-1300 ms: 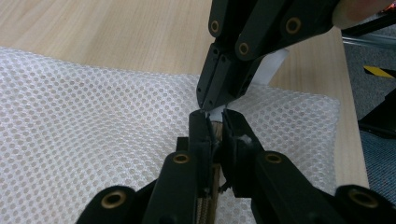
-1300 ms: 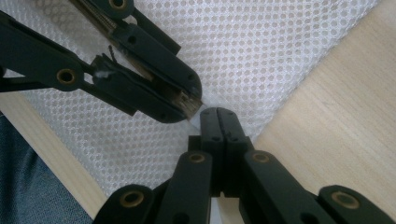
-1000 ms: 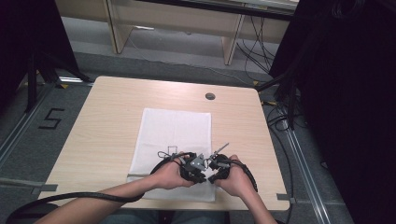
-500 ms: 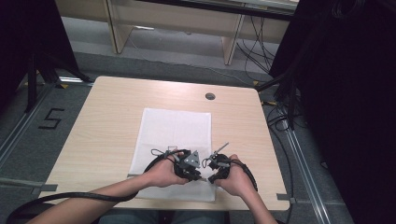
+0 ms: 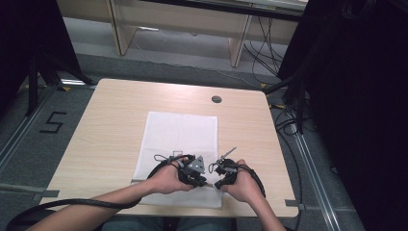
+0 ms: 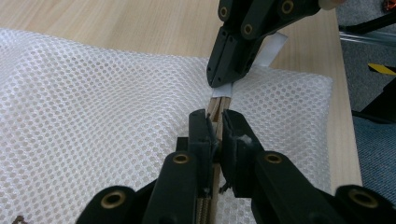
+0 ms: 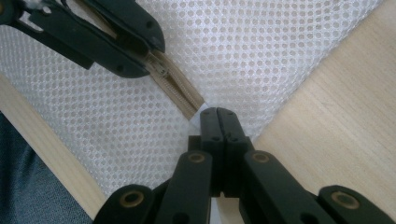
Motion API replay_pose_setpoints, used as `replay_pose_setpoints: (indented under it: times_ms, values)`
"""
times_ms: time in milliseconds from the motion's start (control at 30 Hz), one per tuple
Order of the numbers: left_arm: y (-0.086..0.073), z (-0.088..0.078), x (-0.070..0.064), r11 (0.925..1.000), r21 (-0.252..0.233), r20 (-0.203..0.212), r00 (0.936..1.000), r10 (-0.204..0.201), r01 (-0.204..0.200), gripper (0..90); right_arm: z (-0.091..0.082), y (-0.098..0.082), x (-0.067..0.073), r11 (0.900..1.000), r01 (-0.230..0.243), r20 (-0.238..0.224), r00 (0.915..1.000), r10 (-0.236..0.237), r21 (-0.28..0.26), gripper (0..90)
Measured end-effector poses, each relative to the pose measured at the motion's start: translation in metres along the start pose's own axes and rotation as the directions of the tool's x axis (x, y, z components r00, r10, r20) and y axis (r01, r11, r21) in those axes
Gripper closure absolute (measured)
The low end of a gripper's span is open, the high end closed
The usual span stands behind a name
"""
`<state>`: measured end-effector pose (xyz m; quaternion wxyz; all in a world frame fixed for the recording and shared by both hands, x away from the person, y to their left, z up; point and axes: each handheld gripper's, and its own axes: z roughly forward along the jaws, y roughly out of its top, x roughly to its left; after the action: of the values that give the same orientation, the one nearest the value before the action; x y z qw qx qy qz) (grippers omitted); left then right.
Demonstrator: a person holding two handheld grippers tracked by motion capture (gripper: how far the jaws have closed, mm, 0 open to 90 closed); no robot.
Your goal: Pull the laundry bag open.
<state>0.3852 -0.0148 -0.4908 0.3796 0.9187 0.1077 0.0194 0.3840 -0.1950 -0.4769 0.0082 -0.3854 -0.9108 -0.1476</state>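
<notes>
Left gripper is clamped down on the tan zipper of a white mesh bag, jaws squeezed onto the zipper tape near its end. In the left gripper view the zipper runs straight up between the two black jaws. Right gripper sits just beside it, jaws pressed together on the white tab at the corner of the bag where the zipper stops, so the two sets of tips nearly meet. In the right gripper view you can see the little metal slider right at the tips of the other gripper.

Bag lies flat on a light wooden table, long way running away from the person, with its near edge close to the table's front edge. Both hands work at that near right corner.

Around it: a round dark grommet hole in the tabletop past the bag, well apart from it. A "5" is marked on the grey floor to the left. Bundles of black cables hang off the right side, and pale wooden furniture legs stand beyond the table.

Count: one bag, one zipper, two grippers, two hands, one table. Nothing sits on the mesh besides the grippers, so each one is only crowded by the other.
</notes>
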Motion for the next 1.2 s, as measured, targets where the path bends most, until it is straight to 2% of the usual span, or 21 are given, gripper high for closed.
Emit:
replay_pose_setpoints:
  times_ms: [133,167,200,233,300,333,400,433,467,533,600,667,733,800,833,933,1067,1100,1133,1200]
  values:
    - [0.0,0.0,-0.002,0.9998,0.004,-0.006,0.9998,0.021,-0.021,82.1,0.0,0.0,-0.001,1.0,0.003,0.001,1.0,-0.003,-0.003,90.0]
    - [0.0,-0.001,-0.003,0.9995,0.013,-0.012,0.9995,0.03,-0.03,82.1,0.0,0.0,0.0,1.0,-0.012,0.008,0.9999,0.012,0.004,90.0]
    - [-0.001,-0.001,-0.004,0.9996,0.01,-0.009,0.9996,0.026,-0.026,82.1,0.0,0.001,-0.001,1.0,0.017,0.008,0.9998,-0.017,-0.002,90.0]
    - [-0.001,-0.001,-0.004,0.9996,0.01,-0.009,0.9996,0.026,-0.026,82.1,0.0,0.001,0.001,1.0,0.007,0.012,0.9999,-0.007,0.003,90.0]
    - [-0.001,-0.003,-0.003,0.9978,0.03,-0.022,0.998,0.059,-0.059,82.1,0.001,0.001,0.0,1.0,0.016,0.019,0.9997,-0.016,-0.003,90.0]
    - [-0.002,-0.004,-0.002,0.9988,0.027,-0.02,0.9989,0.042,-0.042,82.2,0.0,0.001,0.0,1.0,0.008,0.009,0.9999,-0.008,0.004,90.0]
    - [-0.002,-0.006,-0.001,0.9989,0.024,-0.016,0.9991,0.04,-0.04,82.1,0.0,0.001,0.0,1.0,0.015,0.009,0.9999,-0.015,0.0,90.0]
    - [-0.003,-0.007,0.0,0.9987,0.025,-0.016,0.9989,0.044,-0.044,82.1,0.0,0.0,0.0,1.0,0.003,0.01,0.9999,-0.003,0.002,90.0]
    - [-0.003,-0.007,-0.001,0.9996,0.015,-0.014,0.9997,0.022,-0.022,82.1,0.0,0.0,0.0,1.0,0.0,0.008,1.0,0.0,0.0,90.0]
    - [-0.004,-0.006,-0.001,0.9989,0.024,-0.015,0.9991,0.04,-0.04,82.2,0.0,0.001,-0.001,1.0,0.014,0.011,0.9998,-0.014,0.0,90.0]
    - [-0.005,-0.006,-0.002,0.9994,0.021,-0.014,0.9995,0.027,-0.026,82.2,0.0,0.0,-0.001,1.0,0.014,0.01,0.9999,-0.014,-0.003,90.0]
    - [-0.005,-0.006,-0.002,0.9996,0.015,-0.017,0.9995,0.025,-0.025,82.1,0.0,0.0,0.0,1.0,0.002,0.01,0.9999,-0.001,-0.002,90.0]
    - [-0.006,-0.008,-0.001,0.9988,0.02,-0.021,0.9987,0.046,-0.046,82.2,0.0,0.0,0.0,1.0,-0.008,0.003,1.0,0.008,-0.001,90.0]
    - [-0.008,-0.008,-0.001,0.9991,0.022,-0.019,0.9992,0.036,-0.036,82.2,0.0,0.0,0.0,1.0,-0.008,0.002,1.0,0.008,-0.002,90.0]
    - [-0.008,-0.009,0.0,0.999,0.021,-0.023,0.9989,0.041,-0.04,82.2,0.0,0.0,-0.002,1.0,0.009,0.006,0.9999,-0.009,-0.01,90.0]
    - [-0.009,-0.01,-0.001,0.9993,0.023,-0.023,0.9993,0.031,-0.031,82.2,0.0,0.0,0.0,1.0,-0.009,0.002,1.0,0.009,-0.002,90.0]
    - [-0.011,-0.012,0.0,0.9986,0.03,-0.027,0.9986,0.044,-0.044,82.2,0.0,-0.001,0.0,1.0,-0.009,0.001,1.0,0.009,-0.005,90.0]
    - [-0.011,-0.012,0.001,0.9993,0.018,-0.025,0.9991,0.033,-0.033,82.2,0.0,0.0,-0.002,1.0,0.011,0.003,0.9999,-0.011,-0.013,90.0]
    - [-0.012,-0.012,0.0,0.9997,0.017,-0.022,0.9996,0.019,-0.019,82.2,0.0,-0.001,-0.002,1.0,0.006,0.003,1.0,-0.006,-0.011,90.0]
    - [-0.011,-0.012,0.0,0.9995,0.018,-0.025,0.9993,0.026,-0.026,82.1,0.0,-0.001,-0.001,1.0,-0.001,0.001,1.0,0.001,-0.005,90.0]
